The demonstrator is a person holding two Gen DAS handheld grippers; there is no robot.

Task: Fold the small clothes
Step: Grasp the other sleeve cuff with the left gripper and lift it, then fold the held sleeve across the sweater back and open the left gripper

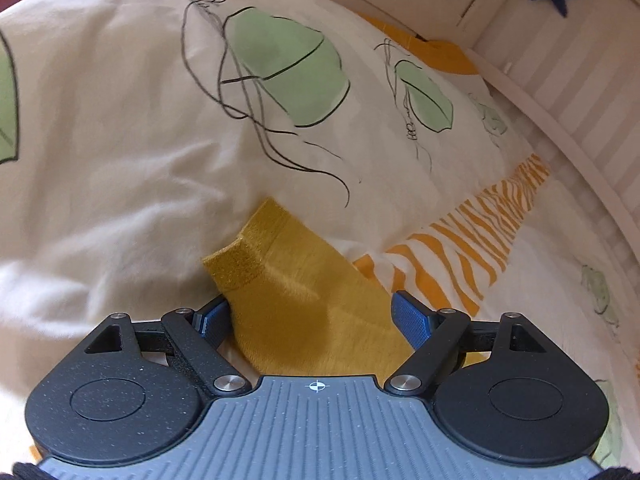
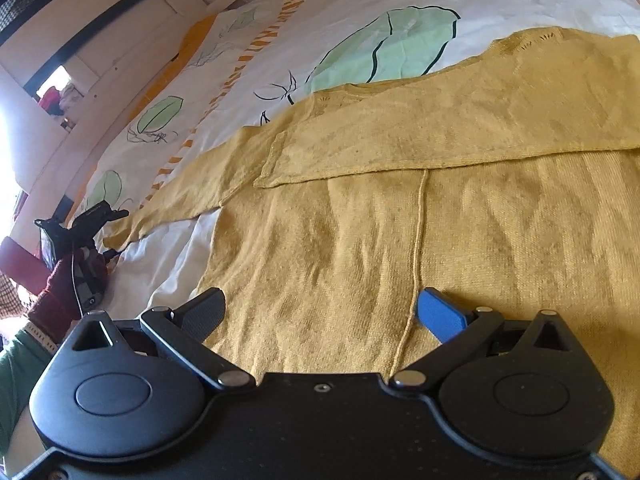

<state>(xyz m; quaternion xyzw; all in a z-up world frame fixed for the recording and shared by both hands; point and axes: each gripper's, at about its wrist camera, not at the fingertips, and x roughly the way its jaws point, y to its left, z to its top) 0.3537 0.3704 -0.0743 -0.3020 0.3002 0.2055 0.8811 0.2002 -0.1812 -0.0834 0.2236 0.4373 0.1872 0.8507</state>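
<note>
A mustard-yellow knitted sweater (image 2: 360, 248) lies flat on the bed cover, with one sleeve (image 2: 440, 132) folded across its body. The other sleeve (image 2: 192, 192) stretches out to the left. Its ribbed cuff (image 1: 240, 260) shows in the left wrist view, lying between the wide-apart blue pads (image 1: 412, 320) of my left gripper (image 1: 312, 320), which is open. My right gripper (image 2: 320, 316) hovers open over the sweater's body beside a vertical seam (image 2: 416, 260), with nothing pinched. From the right wrist view the left gripper (image 2: 86, 220) sits at the sleeve's end, held by a hand in a dark red sleeve (image 2: 56, 292).
The bed cover (image 1: 140, 120) is white with green leaf prints and orange stripes (image 1: 480, 224), and is rumpled at the left. A striped white bed rail (image 1: 580, 92) runs along the right side. Wooden furniture (image 2: 100, 20) stands beyond the bed's far edge.
</note>
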